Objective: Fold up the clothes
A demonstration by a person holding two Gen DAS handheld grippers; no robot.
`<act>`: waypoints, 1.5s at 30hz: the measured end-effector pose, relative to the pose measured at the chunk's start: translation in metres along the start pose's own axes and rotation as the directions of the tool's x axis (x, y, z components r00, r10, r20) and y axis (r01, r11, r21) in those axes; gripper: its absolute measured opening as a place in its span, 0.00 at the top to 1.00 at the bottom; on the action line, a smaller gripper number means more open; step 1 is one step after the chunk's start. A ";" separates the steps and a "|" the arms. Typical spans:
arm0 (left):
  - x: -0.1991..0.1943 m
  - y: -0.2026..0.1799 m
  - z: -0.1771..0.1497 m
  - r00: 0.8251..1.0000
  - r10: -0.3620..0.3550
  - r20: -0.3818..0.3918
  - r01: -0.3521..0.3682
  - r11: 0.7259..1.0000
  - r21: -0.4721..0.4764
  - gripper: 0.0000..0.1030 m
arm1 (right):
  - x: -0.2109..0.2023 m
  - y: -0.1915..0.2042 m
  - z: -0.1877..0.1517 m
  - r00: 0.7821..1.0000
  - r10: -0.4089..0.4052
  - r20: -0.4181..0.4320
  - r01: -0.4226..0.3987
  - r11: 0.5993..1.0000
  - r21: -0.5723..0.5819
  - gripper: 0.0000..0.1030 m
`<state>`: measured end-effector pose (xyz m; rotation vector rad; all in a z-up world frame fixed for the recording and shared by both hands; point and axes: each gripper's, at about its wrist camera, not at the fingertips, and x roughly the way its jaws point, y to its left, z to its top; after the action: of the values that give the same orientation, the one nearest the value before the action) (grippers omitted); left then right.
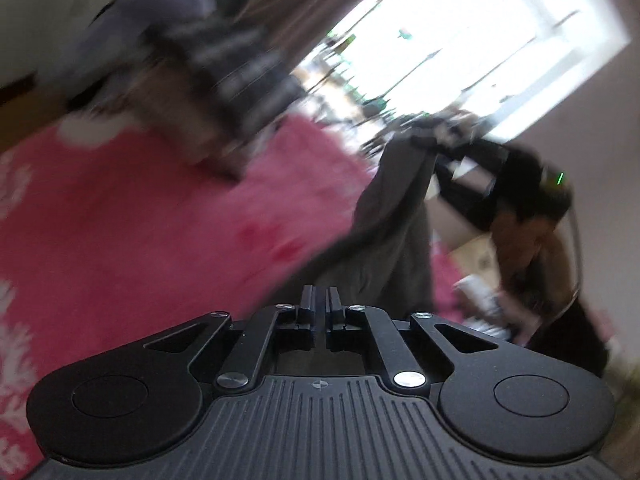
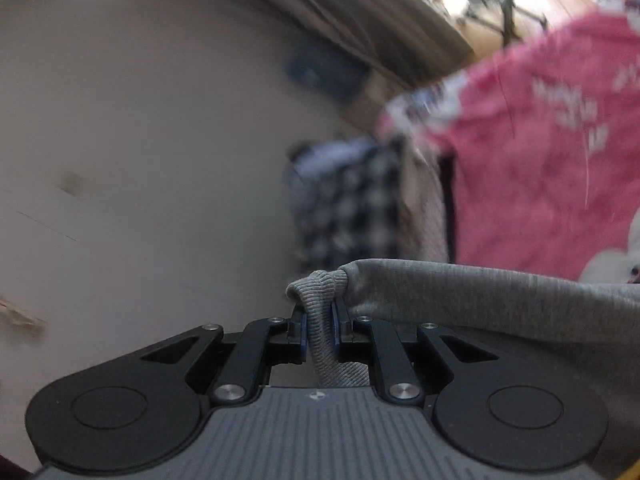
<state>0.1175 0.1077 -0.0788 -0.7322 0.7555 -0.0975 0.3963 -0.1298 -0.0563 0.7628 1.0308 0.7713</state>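
Grey ribbed knit, the cuff or hem of a sweatshirt (image 2: 320, 292), is pinched between the jaws of the right gripper (image 2: 319, 320), which are clamped on it with the fabric bunched above the fingertips and trailing down through the gap. From there the rest of the garment stretches off to the right of the right wrist view as a taut grey band. Behind it, blurred, lies a pink bedspread (image 2: 540, 168) with white patterning, a black-and-white checked cloth (image 2: 352, 208) hanging at its edge, and a pale wall (image 2: 140, 140) filling the left of the frame.

In the left wrist view, the left gripper (image 1: 321, 300) has its jaws drawn together; whether a thin edge of cloth sits between them cannot be told. Just beyond its fingertips the grey sweatshirt (image 1: 400, 208) rises as a draped sheet above the pink bedspread (image 1: 160, 232) to the far, blurred gripper that holds its upper end. A person (image 1: 532, 232) in dark clothing leans in at the right. A dark heap of clothes (image 1: 208, 52) sits at the far side of the bed, under a bright window (image 1: 460, 32).
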 end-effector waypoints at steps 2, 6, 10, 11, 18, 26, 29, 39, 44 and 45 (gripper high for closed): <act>0.022 0.016 -0.004 0.998 0.037 -0.060 -0.034 0.999 0.038 0.94 | 0.038 -0.015 -0.005 0.998 -0.052 -0.036 0.051 0.999 -0.010 0.86; 0.056 0.032 -0.009 0.981 0.116 -0.157 -0.095 0.986 0.137 0.75 | 0.080 -0.041 -0.001 0.970 -0.231 -0.076 0.225 0.971 -0.081 0.68; 0.081 0.037 -0.007 0.965 0.147 -0.219 -0.105 0.976 0.193 0.66 | 0.058 -0.062 0.005 0.951 -0.308 0.002 0.308 0.950 -0.054 0.57; 0.087 0.038 -0.008 0.963 0.143 -0.228 -0.098 0.975 0.198 0.66 | 0.043 -0.065 0.006 0.951 -0.306 0.042 0.308 0.950 -0.044 0.55; 0.114 0.049 0.001 0.955 0.094 -0.281 -0.060 0.990 0.128 0.54 | -0.082 -0.070 -0.059 0.957 -0.168 0.236 0.187 0.980 -0.062 0.47; 0.145 0.054 -0.017 0.933 0.135 -0.332 -0.095 0.986 0.135 0.54 | -0.137 -0.102 -0.207 0.918 -0.174 0.355 0.137 0.982 0.128 0.44; 0.144 0.049 -0.020 0.933 0.162 -0.322 -0.117 0.981 0.156 0.54 | -0.131 -0.101 -0.230 0.925 -0.225 0.307 0.203 0.974 0.102 0.44; 0.129 0.041 -0.032 0.941 0.197 -0.276 -0.160 0.975 0.153 0.54 | -0.118 -0.077 -0.248 0.856 -0.438 0.275 0.492 0.854 -0.172 0.46; 0.122 0.044 -0.036 0.940 0.206 -0.272 -0.169 0.974 0.153 0.54 | -0.107 -0.056 -0.249 0.803 -0.501 0.324 0.596 0.657 -0.462 0.47; 0.121 0.046 -0.037 0.941 0.202 -0.272 -0.166 0.975 0.150 0.54 | -0.103 -0.055 -0.252 0.810 -0.497 0.311 0.582 0.625 -0.520 0.47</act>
<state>0.1744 0.0809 -0.1972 -0.5294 1.0822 -0.0804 0.1400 -0.1988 -0.1370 -0.0692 0.7552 0.4497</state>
